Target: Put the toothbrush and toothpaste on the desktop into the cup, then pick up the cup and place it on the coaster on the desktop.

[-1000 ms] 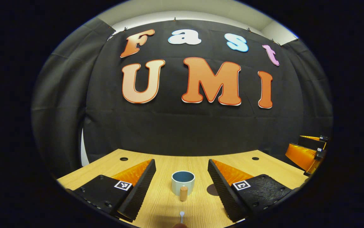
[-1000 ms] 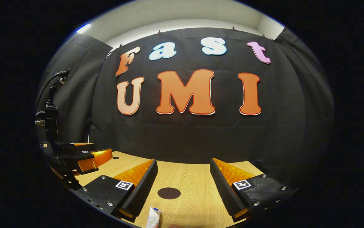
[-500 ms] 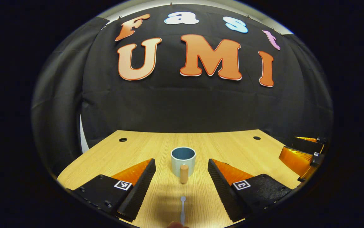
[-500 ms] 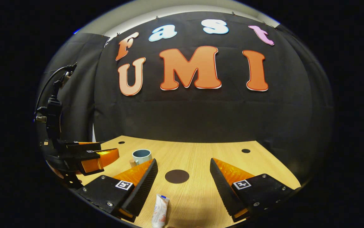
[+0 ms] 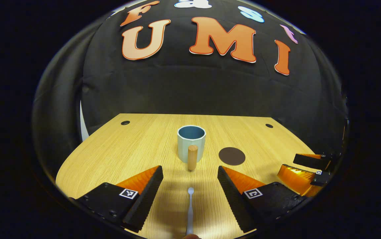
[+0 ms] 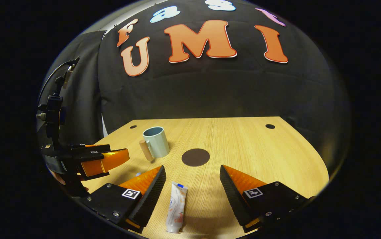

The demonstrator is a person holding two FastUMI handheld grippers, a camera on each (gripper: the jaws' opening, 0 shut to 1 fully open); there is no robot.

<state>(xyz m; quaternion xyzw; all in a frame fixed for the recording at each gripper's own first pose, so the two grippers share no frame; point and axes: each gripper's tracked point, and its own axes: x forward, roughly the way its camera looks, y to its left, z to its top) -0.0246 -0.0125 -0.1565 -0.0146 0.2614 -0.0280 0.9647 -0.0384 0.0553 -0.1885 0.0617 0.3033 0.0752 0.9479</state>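
Both grippers hang spread wide over the desk — left gripper straddles the toothbrush, right gripper the toothpaste. The cup stands beside the coaster, not touching.

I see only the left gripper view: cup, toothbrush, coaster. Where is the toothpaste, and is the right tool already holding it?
Observer: In the right gripper view, the toothpaste lies flat on the desk between the open fingers of the right tool. Neither finger touches it.
Operator: Which way does the tube lie?
Observer: It lies lengthwise along the fingers. Its wide flat end points towards the coaster.
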